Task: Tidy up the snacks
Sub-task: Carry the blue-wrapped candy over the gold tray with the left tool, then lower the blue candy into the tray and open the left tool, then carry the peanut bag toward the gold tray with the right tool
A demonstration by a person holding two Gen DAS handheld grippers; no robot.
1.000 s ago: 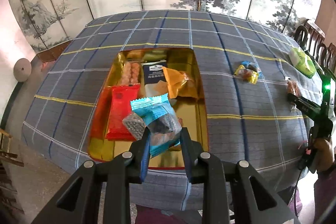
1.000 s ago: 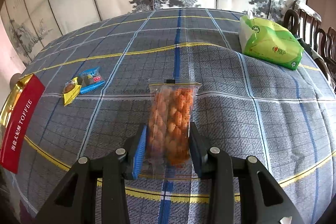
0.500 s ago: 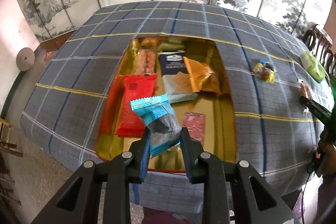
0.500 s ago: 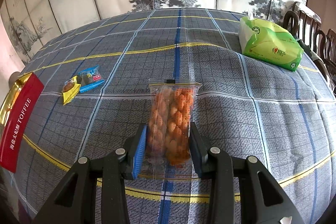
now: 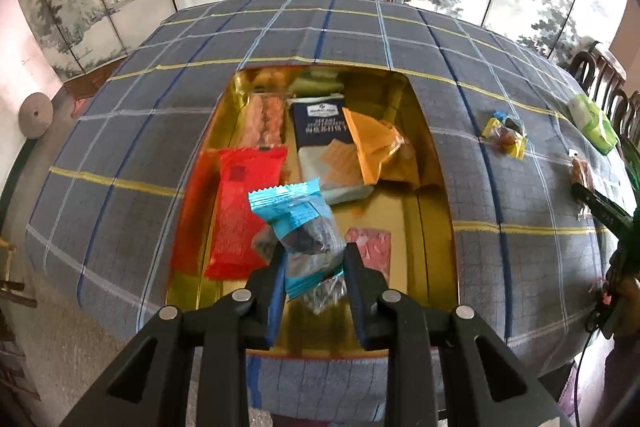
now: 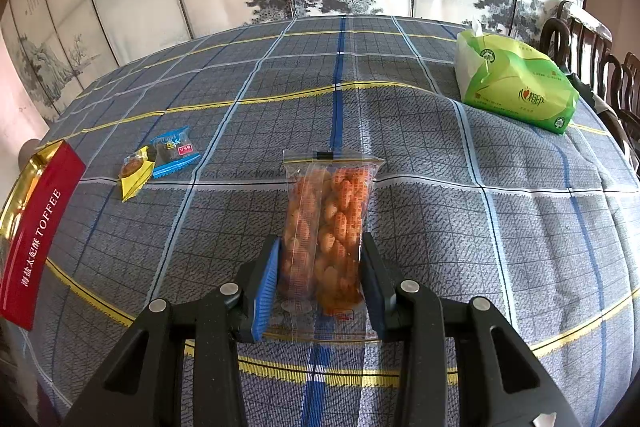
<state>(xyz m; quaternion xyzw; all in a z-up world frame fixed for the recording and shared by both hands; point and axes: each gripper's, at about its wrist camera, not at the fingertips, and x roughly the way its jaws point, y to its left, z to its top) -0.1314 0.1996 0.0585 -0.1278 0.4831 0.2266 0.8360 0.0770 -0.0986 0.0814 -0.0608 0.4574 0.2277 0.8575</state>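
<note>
My left gripper (image 5: 312,259) is shut on a small blue snack packet (image 5: 298,223) and holds it above the near end of the gold tin (image 5: 436,163). The tin holds a red packet (image 5: 240,211), a dark blue box (image 5: 322,125), an orange packet (image 5: 380,151), a pink packet (image 5: 370,243) and a clear pack of snacks (image 5: 264,121). My right gripper (image 6: 320,267) is shut on a clear bag of orange snacks (image 6: 328,219) that lies on the plaid tablecloth. A yellow packet (image 6: 134,173) and a blue packet (image 6: 174,151) lie to its left.
A green tissue pack (image 6: 516,83) sits at the far right by wooden chairs (image 6: 600,55). The tin's red TOFFEE side (image 6: 36,231) is at the left edge of the right wrist view. A painted folding screen stands behind the table. The right gripper (image 5: 600,207) shows in the left wrist view.
My left gripper has moved with the blue packet over the tin, now nearer its front middle. The right gripper and its bag have stayed put.
</note>
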